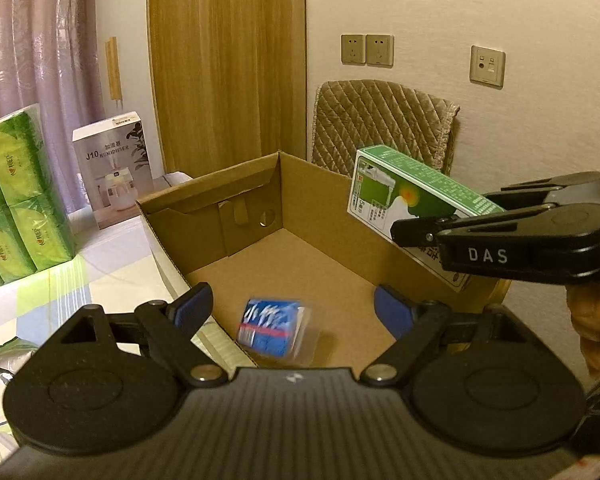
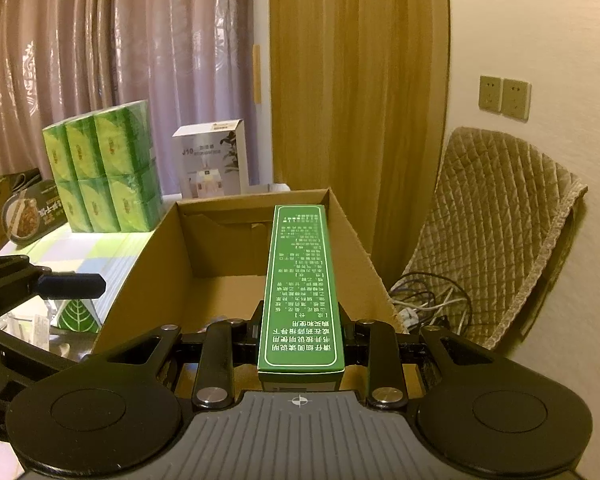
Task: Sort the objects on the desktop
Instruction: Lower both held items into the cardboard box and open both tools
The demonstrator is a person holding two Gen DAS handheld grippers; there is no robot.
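humidifier box point(image 1: 112, 168) marked "J10", "DAS" on right gripper point(image 1: 416, 236)

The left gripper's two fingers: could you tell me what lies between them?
In the left wrist view, a blurred blue packet shows between the left gripper's open fingers, untouched, in the cardboard box.

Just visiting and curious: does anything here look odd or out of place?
Only the small blue packet: it shows blurred and tilted inside the cardboard box, under the open left gripper. The green carton sits straight in the right gripper, over the box.
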